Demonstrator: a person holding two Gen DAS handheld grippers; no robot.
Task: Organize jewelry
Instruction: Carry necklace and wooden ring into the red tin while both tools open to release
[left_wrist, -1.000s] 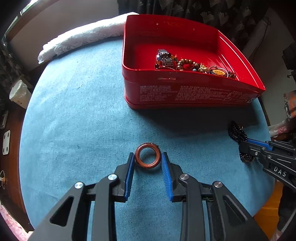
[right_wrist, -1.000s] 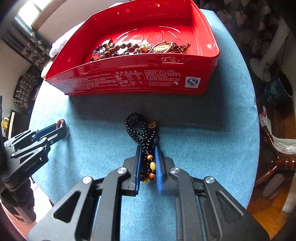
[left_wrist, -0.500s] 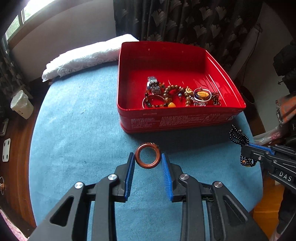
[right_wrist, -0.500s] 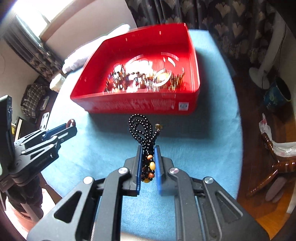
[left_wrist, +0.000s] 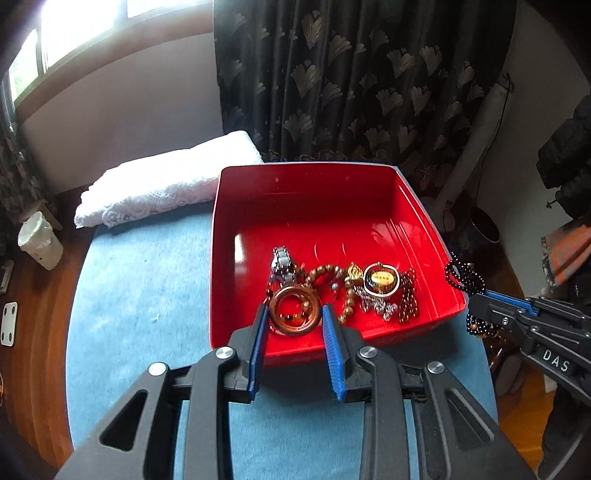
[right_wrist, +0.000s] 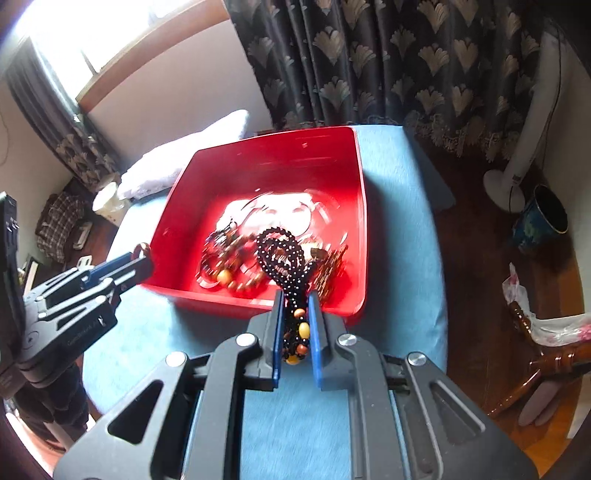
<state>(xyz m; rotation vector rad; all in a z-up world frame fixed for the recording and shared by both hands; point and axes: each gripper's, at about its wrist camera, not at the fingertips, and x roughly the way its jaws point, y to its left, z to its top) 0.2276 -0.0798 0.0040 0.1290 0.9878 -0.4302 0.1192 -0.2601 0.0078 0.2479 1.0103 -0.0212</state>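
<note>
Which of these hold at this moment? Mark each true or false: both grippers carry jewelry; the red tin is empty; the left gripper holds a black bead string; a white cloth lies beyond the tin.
1. Both grippers carry jewelry: true. The left gripper holds the brown ring, and the right gripper holds the black bead string.
2. The red tin is empty: false; jewelry lies inside.
3. Left gripper holds a black bead string: false; it holds the brown ring.
4. A white cloth lies beyond the tin: true.
</note>
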